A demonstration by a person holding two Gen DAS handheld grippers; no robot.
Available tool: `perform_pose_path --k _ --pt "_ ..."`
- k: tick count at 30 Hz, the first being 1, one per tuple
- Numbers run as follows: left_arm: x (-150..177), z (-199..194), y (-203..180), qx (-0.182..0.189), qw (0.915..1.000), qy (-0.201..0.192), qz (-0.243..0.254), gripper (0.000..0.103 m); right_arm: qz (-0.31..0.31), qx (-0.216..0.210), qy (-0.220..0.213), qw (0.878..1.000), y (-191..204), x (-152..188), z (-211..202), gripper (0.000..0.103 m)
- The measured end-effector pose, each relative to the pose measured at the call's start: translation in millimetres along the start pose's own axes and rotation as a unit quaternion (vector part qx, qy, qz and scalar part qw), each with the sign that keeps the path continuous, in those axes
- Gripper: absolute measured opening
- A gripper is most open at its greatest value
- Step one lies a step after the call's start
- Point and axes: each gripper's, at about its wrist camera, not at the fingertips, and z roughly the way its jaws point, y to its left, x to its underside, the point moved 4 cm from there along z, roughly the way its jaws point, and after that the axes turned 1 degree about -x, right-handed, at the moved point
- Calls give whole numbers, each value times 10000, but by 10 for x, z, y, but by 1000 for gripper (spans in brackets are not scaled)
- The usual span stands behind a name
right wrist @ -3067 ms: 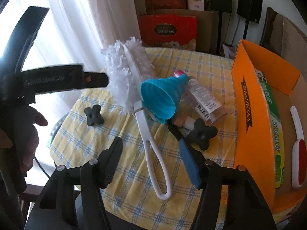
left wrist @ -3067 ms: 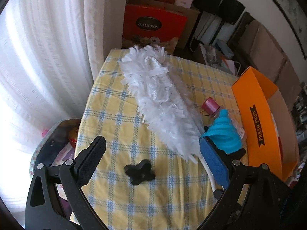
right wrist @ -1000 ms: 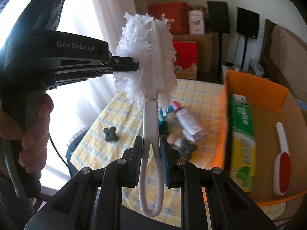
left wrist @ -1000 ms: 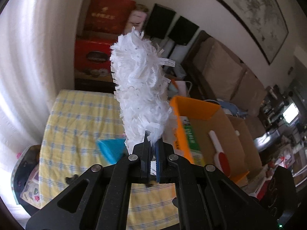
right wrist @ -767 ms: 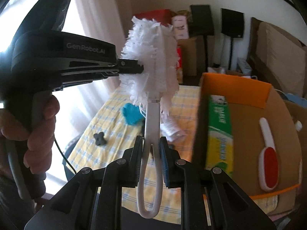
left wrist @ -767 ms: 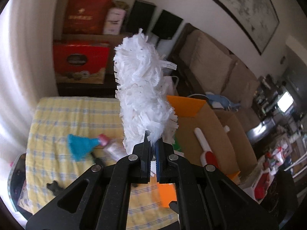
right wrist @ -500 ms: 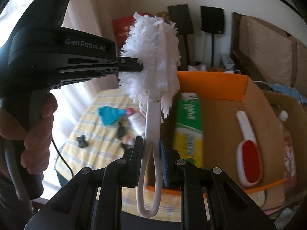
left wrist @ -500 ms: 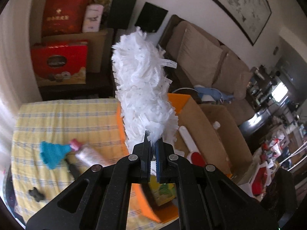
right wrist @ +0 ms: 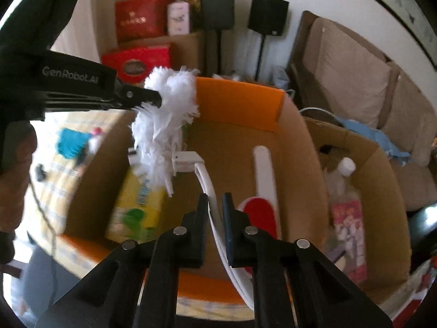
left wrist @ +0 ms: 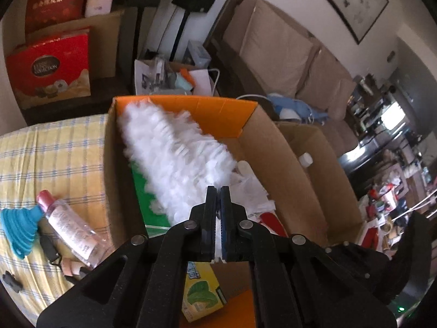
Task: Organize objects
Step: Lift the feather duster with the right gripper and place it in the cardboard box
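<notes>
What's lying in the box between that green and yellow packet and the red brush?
In the right wrist view, bare cardboard floor of the box lies between the green and yellow packet and the red brush, with the duster handle above it.

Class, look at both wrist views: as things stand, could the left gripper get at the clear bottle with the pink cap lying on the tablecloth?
Probably not yet. The left gripper is shut on the white duster over the cardboard box; the clear bottle lies uncovered beside the teal funnel.

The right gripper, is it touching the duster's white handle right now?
Touching. In the right wrist view the right gripper has its jaws closed against the white handle of the duster, which passes between them with no gap.
</notes>
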Motion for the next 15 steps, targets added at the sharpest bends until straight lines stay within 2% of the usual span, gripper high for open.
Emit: perform_pose_path --k 4,5,6,10,14,15 --pt "13 58 -40 -114 9999 59 90 4 154 6 -39 9999 -111 9 61 9" --pt "18 47 -44 -133 9998 71 93 7 157 20 -12 9999 -123 9 111 9" --pt "23 46 -51 -126 9998 83 89 17 147 30 19 9999 -121 7 148 9" --pt "77 -63 -16 -161 9998 45 116 41 151 154 168 9996 -193 27 335 9" --pt "115 -225 55 -302 9993 -57 214 45 346 28 216 9992 -258 89 348 9" --pt "126 -274 79 -367 9990 -81 230 55 393 -14 180 9991 -262 101 314 9"
